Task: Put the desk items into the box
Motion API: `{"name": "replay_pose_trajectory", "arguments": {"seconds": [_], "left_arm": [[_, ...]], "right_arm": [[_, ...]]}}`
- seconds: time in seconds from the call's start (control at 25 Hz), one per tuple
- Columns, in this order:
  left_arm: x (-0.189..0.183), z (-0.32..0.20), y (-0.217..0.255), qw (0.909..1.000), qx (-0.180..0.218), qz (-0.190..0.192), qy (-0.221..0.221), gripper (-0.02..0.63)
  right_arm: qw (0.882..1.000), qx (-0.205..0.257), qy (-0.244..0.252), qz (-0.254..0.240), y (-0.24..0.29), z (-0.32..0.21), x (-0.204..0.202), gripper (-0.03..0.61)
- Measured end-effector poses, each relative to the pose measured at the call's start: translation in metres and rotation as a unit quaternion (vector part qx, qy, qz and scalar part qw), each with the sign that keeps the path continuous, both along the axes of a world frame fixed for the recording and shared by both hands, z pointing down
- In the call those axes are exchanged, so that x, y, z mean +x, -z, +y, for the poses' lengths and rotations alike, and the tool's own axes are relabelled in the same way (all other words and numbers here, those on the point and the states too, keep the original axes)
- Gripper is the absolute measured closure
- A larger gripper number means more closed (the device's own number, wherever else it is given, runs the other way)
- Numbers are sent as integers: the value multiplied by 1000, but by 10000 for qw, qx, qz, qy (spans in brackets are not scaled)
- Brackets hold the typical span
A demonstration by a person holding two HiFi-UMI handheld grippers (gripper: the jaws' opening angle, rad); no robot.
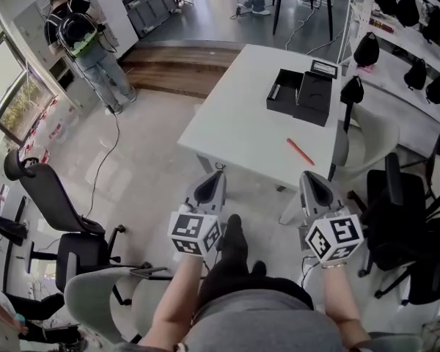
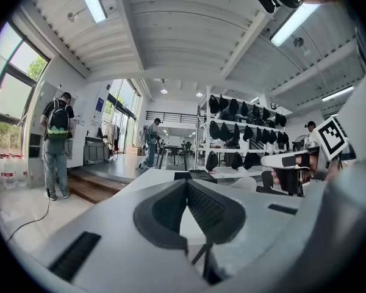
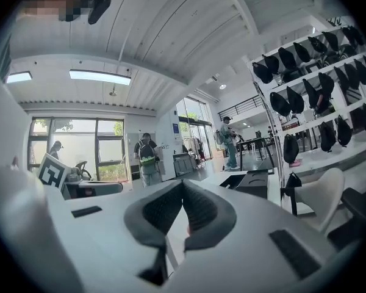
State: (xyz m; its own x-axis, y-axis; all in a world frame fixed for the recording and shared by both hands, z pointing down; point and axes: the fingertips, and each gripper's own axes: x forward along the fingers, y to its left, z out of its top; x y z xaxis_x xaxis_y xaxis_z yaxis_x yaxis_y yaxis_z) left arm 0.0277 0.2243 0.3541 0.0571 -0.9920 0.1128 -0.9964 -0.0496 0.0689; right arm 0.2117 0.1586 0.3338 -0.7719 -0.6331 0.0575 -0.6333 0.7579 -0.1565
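Note:
An open black box (image 1: 301,95) sits on the white table (image 1: 242,123) at its far right part. A red pen (image 1: 300,151) lies alone on the table nearer to me. A small dark-framed flat item (image 1: 324,68) lies beyond the box. My left gripper (image 1: 219,172) and right gripper (image 1: 307,175) hover side by side short of the table's near edge, both shut and empty. In the left gripper view the left gripper (image 2: 186,182) points at the box (image 2: 195,176). In the right gripper view the right gripper (image 3: 183,183) has the box (image 3: 251,183) to its right.
A pale chair (image 1: 367,141) stands at the table's right side, with a black bag (image 1: 351,91) on a stand beside it. Shelves with black bags (image 1: 414,20) line the right wall. Office chairs (image 1: 59,226) stand at the left. A person with a backpack (image 1: 81,35) stands far left.

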Motion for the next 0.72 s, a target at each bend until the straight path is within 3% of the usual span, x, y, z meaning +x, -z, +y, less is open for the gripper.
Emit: {"name": "replay_pose_trajectory", "arguments": {"seconds": [0.72], "left_arm": [[-84, -121, -24, 9991, -168, 154, -354, 607]], "right_arm": [[9991, -311, -136, 244, -26, -106, -94, 575]]}}
